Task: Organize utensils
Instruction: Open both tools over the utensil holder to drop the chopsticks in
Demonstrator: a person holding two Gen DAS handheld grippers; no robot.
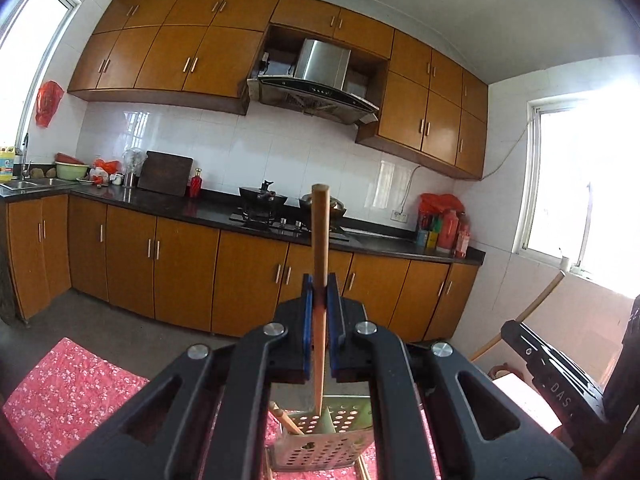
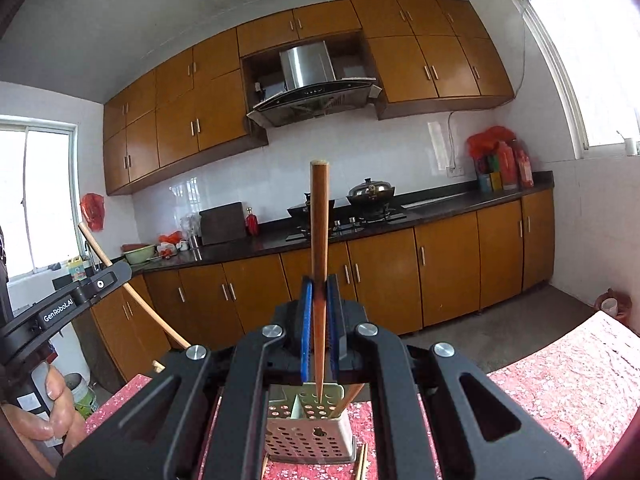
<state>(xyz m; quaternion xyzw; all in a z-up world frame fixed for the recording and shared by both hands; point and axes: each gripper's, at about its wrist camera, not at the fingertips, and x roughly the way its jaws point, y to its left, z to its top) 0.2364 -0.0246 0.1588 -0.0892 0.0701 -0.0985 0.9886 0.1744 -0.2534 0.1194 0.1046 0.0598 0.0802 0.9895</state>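
Table: red floral cloth, open room either side of the holder
Holder: perforated metal caddy near the table's front edge; one chopstick already inside, others lie beside its base
Left gripper: clamped on a chopstick, tip over a compartment
Right gripper: clamped on a second chopstick, tip in the holder (depth unclear)
Progress: roughly midway, I judge; both sticks need releasing

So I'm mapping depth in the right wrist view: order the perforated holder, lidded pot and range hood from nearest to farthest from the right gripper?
1. Perforated holder, just below the right gripper.
2. Lidded pot, on the stove across the room.
3. Range hood, high on the wall above it.
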